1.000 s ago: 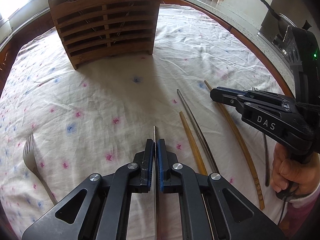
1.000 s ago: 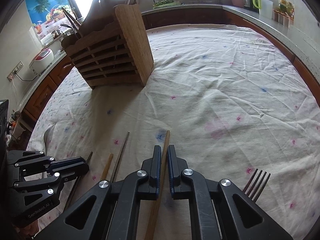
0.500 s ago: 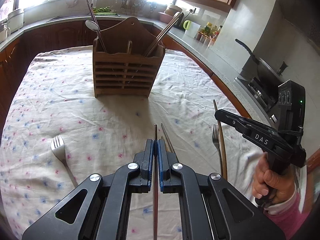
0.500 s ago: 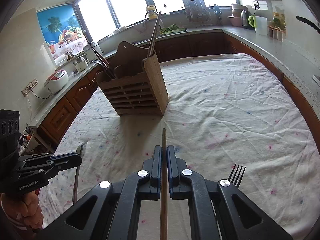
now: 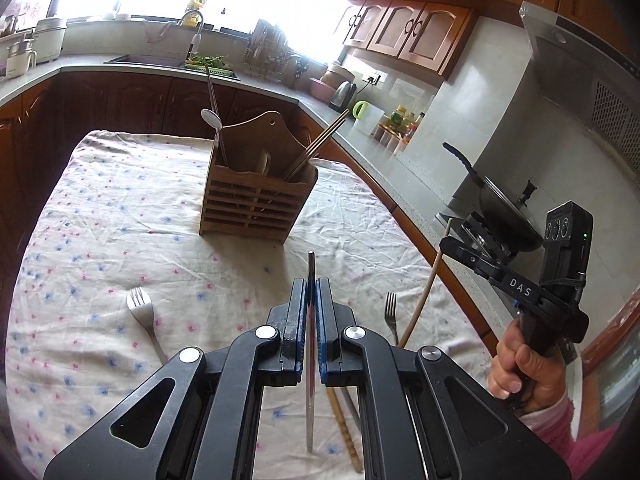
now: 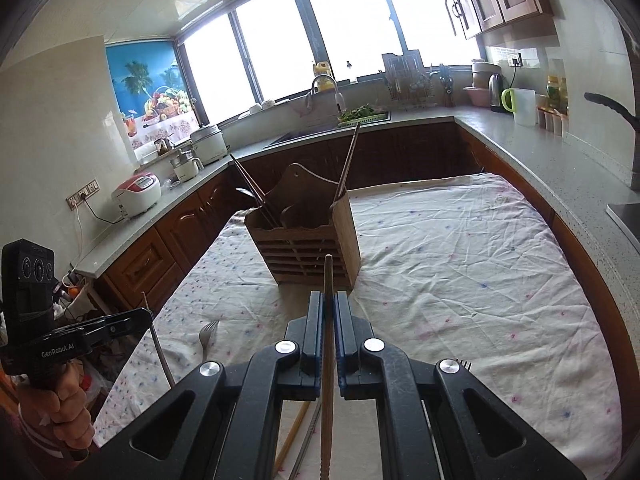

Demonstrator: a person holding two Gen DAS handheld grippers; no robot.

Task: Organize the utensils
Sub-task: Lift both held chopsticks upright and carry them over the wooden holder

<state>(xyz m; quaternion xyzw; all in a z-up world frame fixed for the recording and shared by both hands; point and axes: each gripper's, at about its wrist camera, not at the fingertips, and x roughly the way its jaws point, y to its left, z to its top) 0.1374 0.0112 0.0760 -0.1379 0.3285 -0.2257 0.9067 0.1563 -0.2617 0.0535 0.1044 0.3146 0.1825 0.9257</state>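
My left gripper (image 5: pixel 310 286) is shut on a metal chopstick (image 5: pixel 309 356), held in the air above the table. My right gripper (image 6: pixel 329 299) is shut on a wooden chopstick (image 6: pixel 327 364), also lifted; it shows at the right of the left wrist view (image 5: pixel 424 292). The wooden utensil holder (image 5: pixel 258 196) stands upright at the far middle of the table with a spoon and chopsticks in it; it also shows in the right wrist view (image 6: pixel 310 240). Forks lie on the cloth at left (image 5: pixel 142 316) and right (image 5: pixel 391 316).
The table carries a floral cloth (image 5: pixel 100 240). A wooden chopstick (image 5: pixel 344 424) and a metal one lie on it below my grippers. A stove with a black wok (image 5: pixel 500 204) is to the right; counters and a sink run along the back.
Both grippers have risen and tilted up with their chopsticks, from low over the cloth to well above it. The holder now looks farther away.
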